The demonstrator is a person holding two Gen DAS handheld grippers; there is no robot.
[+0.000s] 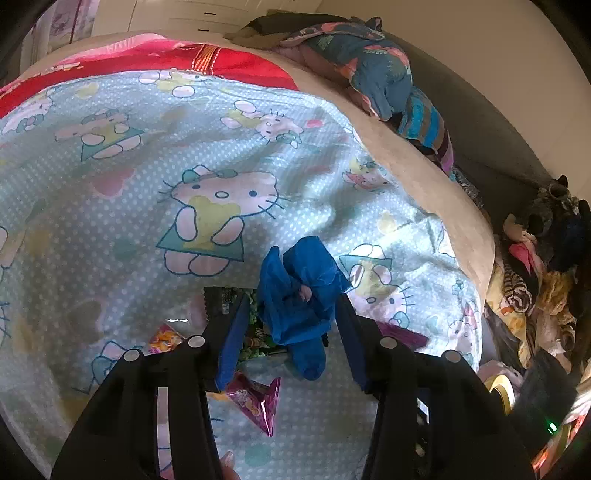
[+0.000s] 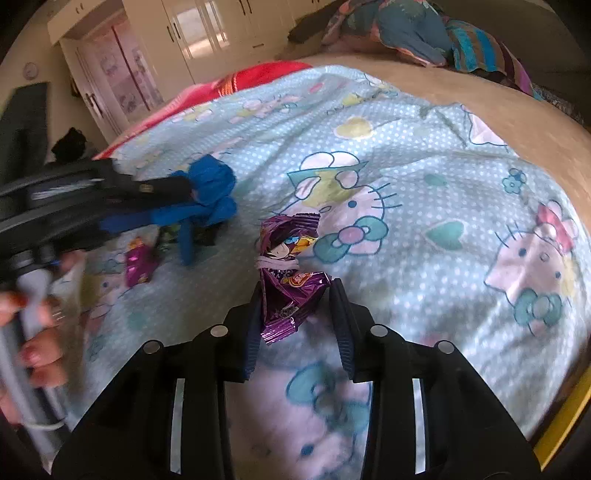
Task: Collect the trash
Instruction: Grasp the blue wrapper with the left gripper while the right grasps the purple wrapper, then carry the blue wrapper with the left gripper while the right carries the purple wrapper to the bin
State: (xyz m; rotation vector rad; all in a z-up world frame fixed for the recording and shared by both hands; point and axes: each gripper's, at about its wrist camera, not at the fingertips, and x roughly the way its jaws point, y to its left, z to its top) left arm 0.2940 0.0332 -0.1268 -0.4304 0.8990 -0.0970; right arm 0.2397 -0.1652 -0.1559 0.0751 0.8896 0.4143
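Although print shows on the purple snack wrapper (image 2: 286,291) and on the dark wrapper (image 1: 221,301), none of it is legible. The right gripper (image 2: 295,325), jaws narrowed, straddles the purple wrapper's lower end, contact uncertain; the left gripper (image 1: 291,328), part-closed, brackets the crumpled blue bag (image 1: 299,295), pads not clearly pressing, with a small magenta packet (image 1: 258,402) beneath its left finger. All lie on a pale blue cartoon-cat bedsheet (image 1: 147,147), with white wardrobes (image 2: 207,33) behind.
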